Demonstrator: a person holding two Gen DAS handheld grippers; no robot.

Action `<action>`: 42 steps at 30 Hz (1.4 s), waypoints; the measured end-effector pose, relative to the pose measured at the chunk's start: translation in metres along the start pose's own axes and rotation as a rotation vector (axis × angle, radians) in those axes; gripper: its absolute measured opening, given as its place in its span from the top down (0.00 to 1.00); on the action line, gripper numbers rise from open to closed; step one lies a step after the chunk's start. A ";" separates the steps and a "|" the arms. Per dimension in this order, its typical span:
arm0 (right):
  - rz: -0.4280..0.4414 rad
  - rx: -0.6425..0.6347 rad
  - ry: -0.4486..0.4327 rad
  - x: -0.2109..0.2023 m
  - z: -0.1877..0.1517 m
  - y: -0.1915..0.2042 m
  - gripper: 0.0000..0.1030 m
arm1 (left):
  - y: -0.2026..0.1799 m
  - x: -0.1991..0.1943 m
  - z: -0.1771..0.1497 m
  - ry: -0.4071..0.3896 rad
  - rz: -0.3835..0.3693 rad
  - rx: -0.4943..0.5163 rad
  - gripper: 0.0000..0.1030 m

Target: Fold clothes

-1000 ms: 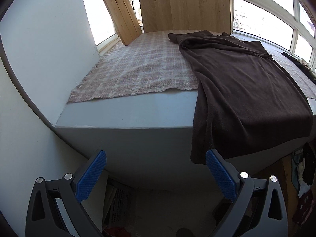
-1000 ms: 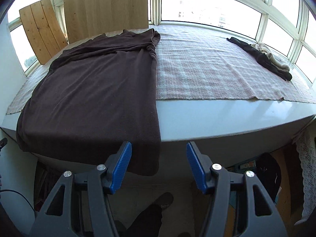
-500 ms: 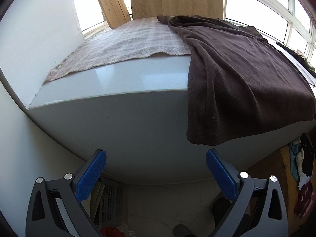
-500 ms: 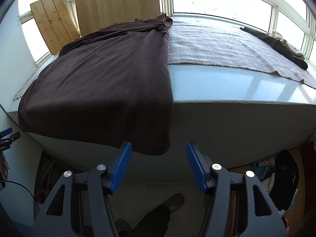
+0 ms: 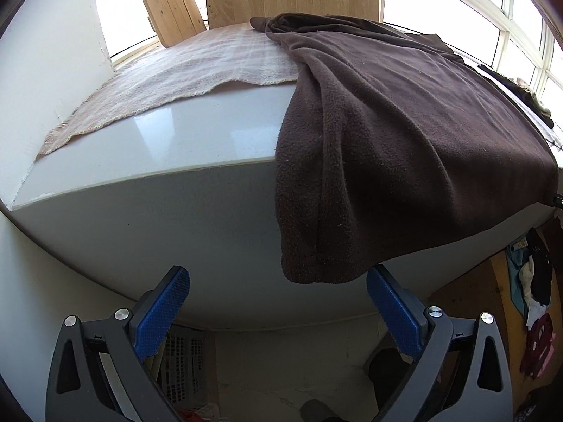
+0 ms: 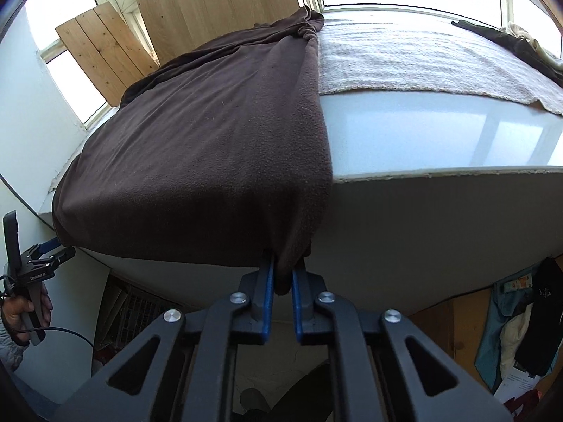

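The brown garment's (image 6: 211,147) right hanging corner is pinched by the right claw (image 6: 281,281); its left corner is hung just above the wide-open, empty left claw (image 5: 278,295).

Left gripper (image 5: 278,293), right gripper (image 6: 280,290): black triangular-cutout frames, blue textured pads (image 5: 160,311), silver screws (image 5: 123,314); bare-skinned hand (image 6: 19,311), black cable (image 6: 67,334).

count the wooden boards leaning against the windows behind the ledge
2. A narrow tilted plank board leans at the back left corner, and a wider light wood panel stands upright beside it, right behind the dark brown fleece garment. Others could be hidden out of view.
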State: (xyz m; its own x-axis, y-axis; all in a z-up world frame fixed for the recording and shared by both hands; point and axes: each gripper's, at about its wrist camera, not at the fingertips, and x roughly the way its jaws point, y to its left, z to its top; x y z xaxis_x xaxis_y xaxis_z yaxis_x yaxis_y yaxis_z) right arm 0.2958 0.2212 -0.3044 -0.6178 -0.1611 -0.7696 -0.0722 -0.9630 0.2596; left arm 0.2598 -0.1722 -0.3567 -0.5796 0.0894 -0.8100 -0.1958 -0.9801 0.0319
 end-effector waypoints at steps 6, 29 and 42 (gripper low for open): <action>0.054 -0.010 -0.064 -0.034 0.010 0.020 0.92 | 0.002 -0.008 0.005 -0.032 -0.077 -0.034 0.04; -0.017 0.029 -0.045 -0.057 0.000 0.013 0.91 | 0.008 -0.031 0.028 0.072 -0.048 -0.154 0.24; -0.031 0.014 -0.035 -0.056 -0.010 -0.001 0.78 | -0.011 -0.014 0.030 0.082 -0.223 -0.130 0.86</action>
State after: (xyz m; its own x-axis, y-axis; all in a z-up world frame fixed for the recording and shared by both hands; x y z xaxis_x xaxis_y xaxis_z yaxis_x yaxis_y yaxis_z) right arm 0.3385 0.2288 -0.2675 -0.6420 -0.1233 -0.7567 -0.1023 -0.9644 0.2439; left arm 0.2461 -0.1578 -0.3275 -0.4666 0.2964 -0.8333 -0.2050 -0.9528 -0.2242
